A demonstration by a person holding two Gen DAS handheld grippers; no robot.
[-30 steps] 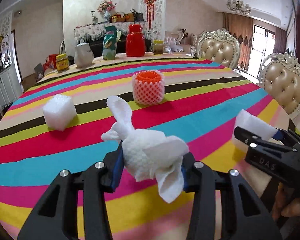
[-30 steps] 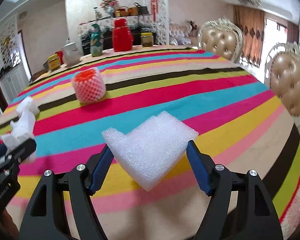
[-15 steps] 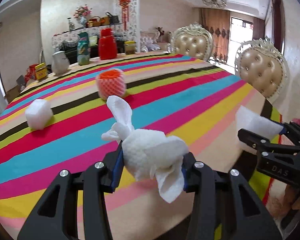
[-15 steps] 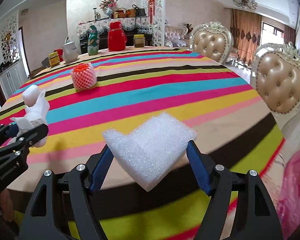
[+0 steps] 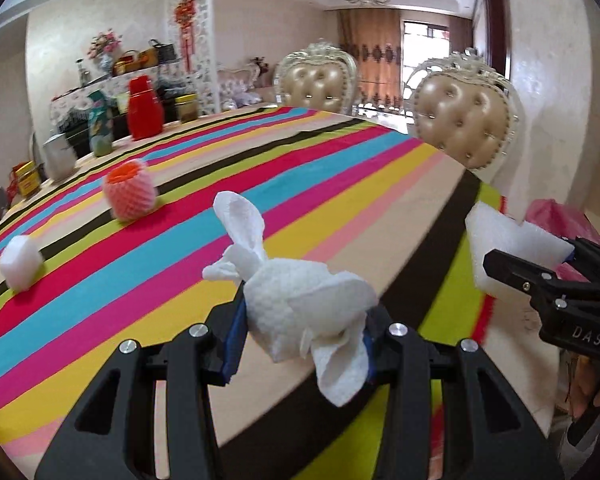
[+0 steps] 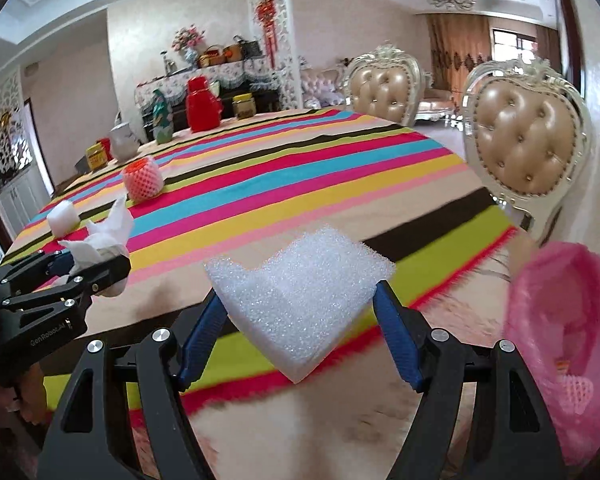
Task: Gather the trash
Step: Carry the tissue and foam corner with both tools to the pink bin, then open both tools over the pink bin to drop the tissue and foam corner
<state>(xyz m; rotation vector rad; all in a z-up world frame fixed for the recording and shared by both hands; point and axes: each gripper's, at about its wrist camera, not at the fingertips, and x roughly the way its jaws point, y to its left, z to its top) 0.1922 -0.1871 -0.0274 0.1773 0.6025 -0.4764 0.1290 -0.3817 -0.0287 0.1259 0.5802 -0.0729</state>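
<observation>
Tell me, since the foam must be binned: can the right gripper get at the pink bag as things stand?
Probably yes: the right gripper, shut on the foam piece, has the open pink bag just beside it, with nothing visible between them.

Left gripper (image 5: 300,340): matt black plastic, blue ribbed pads, bright metal screws; clamps a crumpled paper tissue (image 5: 300,304), soft and dimpled.
Right gripper (image 6: 300,320): same finish; clamps a foam corner piece (image 6: 300,292), white, coarse, sparkling.
Tablecloth (image 6: 300,176): striped woven cloth, matt.
Bag (image 6: 572,320): thin pink plastic, translucent.
Chairs (image 6: 528,140): glossy tufted leather-like upholstery, carved frames.
</observation>
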